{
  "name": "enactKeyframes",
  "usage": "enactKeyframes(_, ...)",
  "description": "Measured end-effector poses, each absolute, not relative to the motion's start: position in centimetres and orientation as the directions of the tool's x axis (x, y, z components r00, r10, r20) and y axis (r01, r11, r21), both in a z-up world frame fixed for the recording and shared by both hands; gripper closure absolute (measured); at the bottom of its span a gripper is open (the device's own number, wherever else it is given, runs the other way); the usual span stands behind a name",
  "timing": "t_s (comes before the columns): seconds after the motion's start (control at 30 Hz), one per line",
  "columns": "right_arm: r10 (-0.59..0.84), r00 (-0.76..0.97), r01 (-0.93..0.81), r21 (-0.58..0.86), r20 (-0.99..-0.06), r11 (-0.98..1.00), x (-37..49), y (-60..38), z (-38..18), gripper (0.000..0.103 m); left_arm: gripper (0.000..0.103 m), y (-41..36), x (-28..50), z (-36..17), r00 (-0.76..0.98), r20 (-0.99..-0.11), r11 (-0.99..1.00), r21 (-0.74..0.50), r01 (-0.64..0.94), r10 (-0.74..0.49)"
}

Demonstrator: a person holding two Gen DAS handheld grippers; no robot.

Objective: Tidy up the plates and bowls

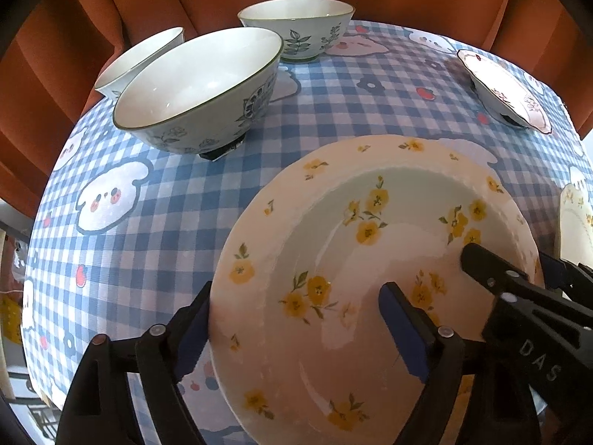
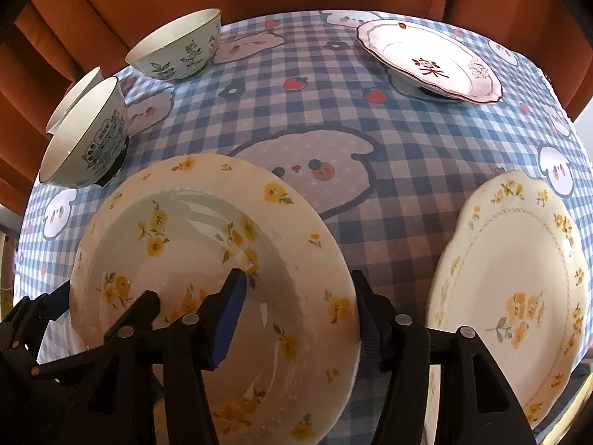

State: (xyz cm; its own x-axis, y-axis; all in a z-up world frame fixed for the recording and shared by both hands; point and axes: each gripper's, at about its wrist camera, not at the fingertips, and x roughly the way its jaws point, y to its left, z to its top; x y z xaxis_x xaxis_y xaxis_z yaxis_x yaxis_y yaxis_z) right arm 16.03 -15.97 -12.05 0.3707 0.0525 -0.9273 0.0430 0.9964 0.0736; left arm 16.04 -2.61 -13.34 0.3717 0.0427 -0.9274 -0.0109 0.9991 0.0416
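The yellow-flower plate (image 1: 333, 241) sits right under both tongs, on the blue check cloth (image 1: 148, 204). Can't tell if it lies flat on the cloth or is up a bit.

L tongs (image 1: 296, 319) are spread wide over the plate's left side. One blue pad is outside the edge & looks like it just touches it. The other pad hangs over the middle dip of the plate. Not squeezing, so they are apart w/ the edge btw them.

R tongs (image 2: 300, 304) do the same on the plate's right side. One pad is over the dip, the other is just outside the edge. Big gap, no squeeze, so apart too. The inner fingers of both tongs are near each other over the plate.

Ahead & to the left of L tongs is a big white bowl (image 1: 200, 85) w/ blue-green flowers. A 2nd bowl (image 1: 141, 59) is just behind it, further left. A leafy bowl (image 1: 296, 26) stands far ahead of the tongs, at the back edge of the cloth.

Far ahead & to the right of R tongs is a pink plate (image 2: 430, 59) w/ a red sign in it, on sth dark. Just right of R tongs lies a wavy cream plate (image 2: 519, 278) w/ small yellow flowers, apart from the 1st plate.
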Motion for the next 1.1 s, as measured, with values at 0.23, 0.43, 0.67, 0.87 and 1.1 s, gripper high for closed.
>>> enactKeyframes(0.23,0.041,0.358,0.043,0.061,-0.933,0.997,16.4,-15.5,-12.2,0.037,0.016,-2.6,16.8,-13.5,0.343,-0.939,0.999,0.029,-0.024,0.036)
enactKeyframes(0.43,0.036,0.348,0.042,0.054,-0.937,0.998,15.9,-14.7,-11.1,0.037,0.016,-2.0,16.1,-12.2,0.344,-0.939,1.0,0.014,-0.011,0.017)
enactKeyframes(0.67,-0.005,0.389,0.088,0.031,-0.921,0.996,13.1,-14.2,-7.8,0.037,0.016,-1.7,14.6,-9.4,0.384,-0.923,0.999,-0.014,0.035,-0.026)
enactKeyframes(0.87,-0.033,0.428,0.13,0.026,-0.903,0.991,11.0,-14.4,-5.3,0.037,0.017,-2.4,13.4,-7.6,0.424,-0.905,0.997,-0.021,0.071,-0.049)
enactKeyframes(1.1,-0.026,0.463,0.121,0.034,-0.886,0.992,10.0,-16.7,-4.4,0.037,0.018,-4.8,12.7,-7.2,0.432,-0.9,0.998,-0.049,0.026,-0.056)
